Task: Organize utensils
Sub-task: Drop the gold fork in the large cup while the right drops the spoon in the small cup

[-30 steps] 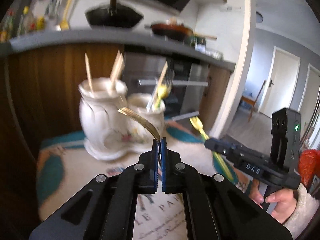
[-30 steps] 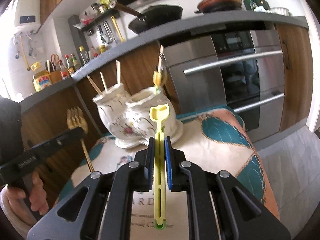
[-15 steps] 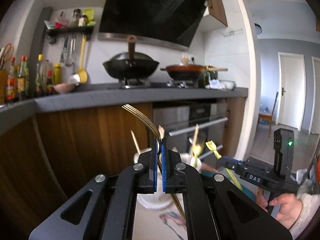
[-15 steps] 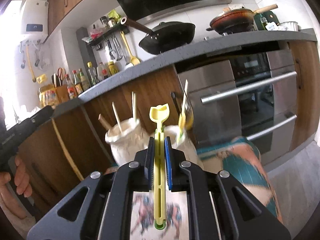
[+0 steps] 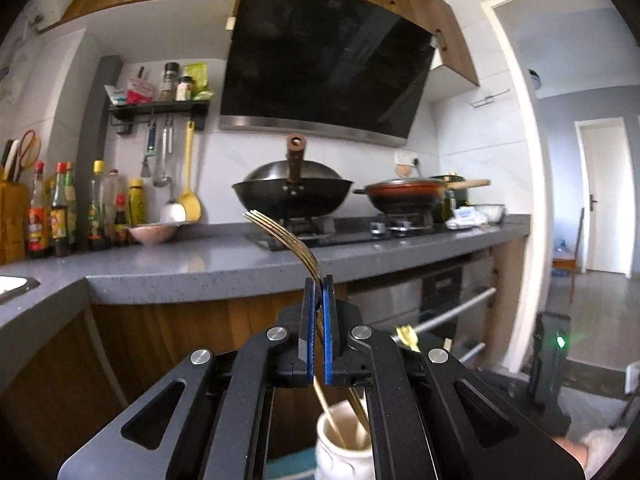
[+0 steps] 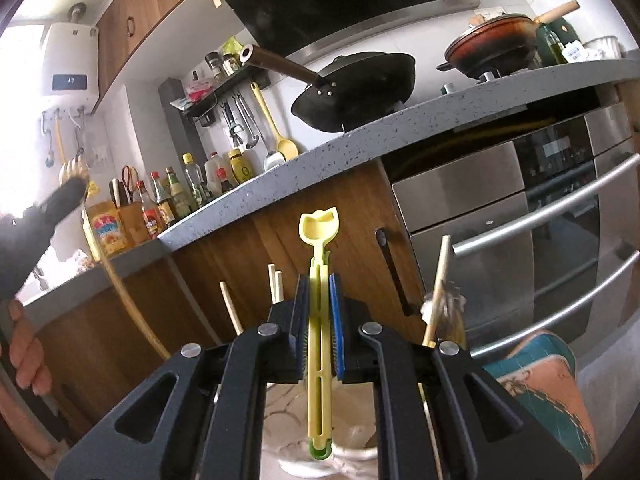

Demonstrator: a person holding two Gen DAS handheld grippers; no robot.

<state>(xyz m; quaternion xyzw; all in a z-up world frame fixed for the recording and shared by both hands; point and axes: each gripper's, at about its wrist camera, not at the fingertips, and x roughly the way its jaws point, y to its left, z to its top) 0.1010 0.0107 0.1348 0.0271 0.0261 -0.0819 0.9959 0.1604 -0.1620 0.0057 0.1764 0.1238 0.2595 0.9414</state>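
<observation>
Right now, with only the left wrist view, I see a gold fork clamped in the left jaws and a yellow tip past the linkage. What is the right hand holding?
Observer: The right gripper has its jaws shut on a yellow plastic utensil. Its tulip-shaped head sticks out past the pads.
Operator: Is the holder anywhere near it?
Observer: Yes. The white ceramic holder shows low in that view, behind the gripper's linkage and below the jaws.
Operator: Is anything standing there that I can't see?
Observer: A wooden stick rises to the right of the jaws. Something pale sits partway down it, too blurred to name.
</observation>
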